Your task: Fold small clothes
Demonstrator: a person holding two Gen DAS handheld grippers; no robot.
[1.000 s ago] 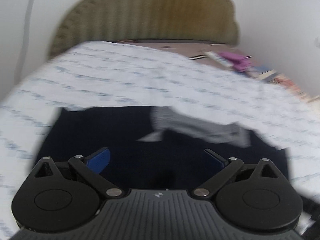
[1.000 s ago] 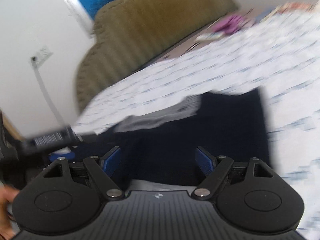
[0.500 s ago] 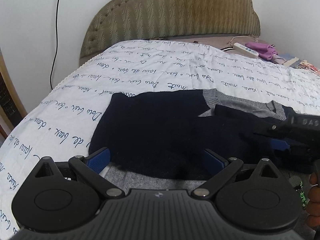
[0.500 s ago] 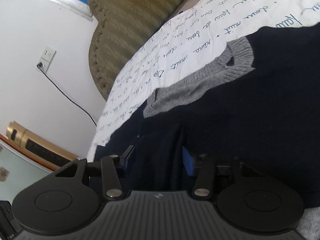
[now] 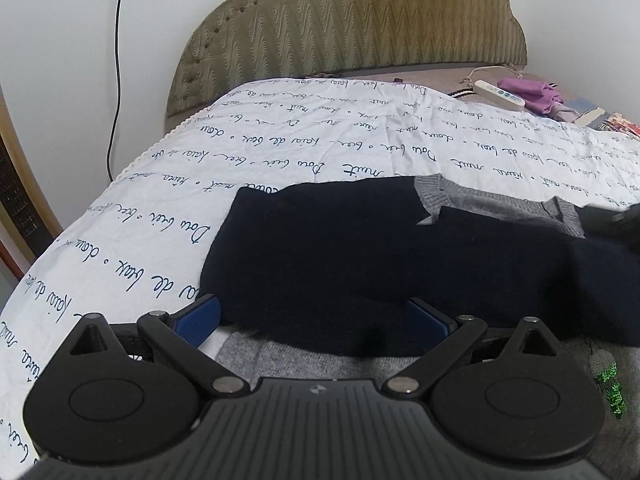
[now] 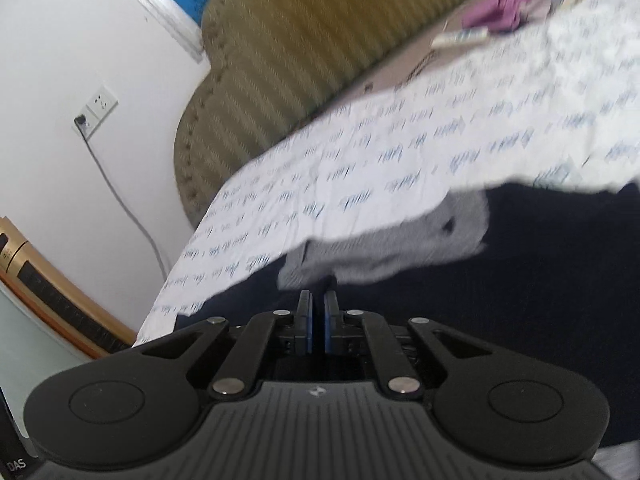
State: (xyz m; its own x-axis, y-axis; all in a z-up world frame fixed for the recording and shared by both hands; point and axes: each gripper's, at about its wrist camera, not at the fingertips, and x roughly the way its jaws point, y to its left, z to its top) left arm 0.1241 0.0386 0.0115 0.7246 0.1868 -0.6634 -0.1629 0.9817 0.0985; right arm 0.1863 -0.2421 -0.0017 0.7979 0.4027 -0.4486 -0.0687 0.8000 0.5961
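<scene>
A small navy sweater [image 5: 360, 256] with a grey ribbed collar [image 5: 492, 204] and grey hem [image 5: 304, 360] lies on the white printed bedspread [image 5: 280, 160]. My left gripper [image 5: 314, 320] is open, its blue pads either side of the sweater's near edge, just above the hem. My right gripper [image 6: 317, 320] has its jaws almost together, pinching a fold of the navy sweater [image 6: 480, 300] near the grey collar [image 6: 400, 248]; the view is blurred. Part of the right gripper shows at the far right of the left wrist view [image 5: 616, 220].
An olive padded headboard [image 5: 360, 20] stands at the back against a white wall. A white remote [image 5: 498, 94] and purple cloth [image 5: 532, 94] lie at the head of the bed. A black cable [image 5: 116, 60] hangs on the left wall. Wooden furniture [image 6: 52, 292] stands beside the bed.
My right gripper has closed from half open to nearly shut on a fold of the sweater and is moving, blurring its view. The left gripper has stayed open and come slightly closer to the sweater.
</scene>
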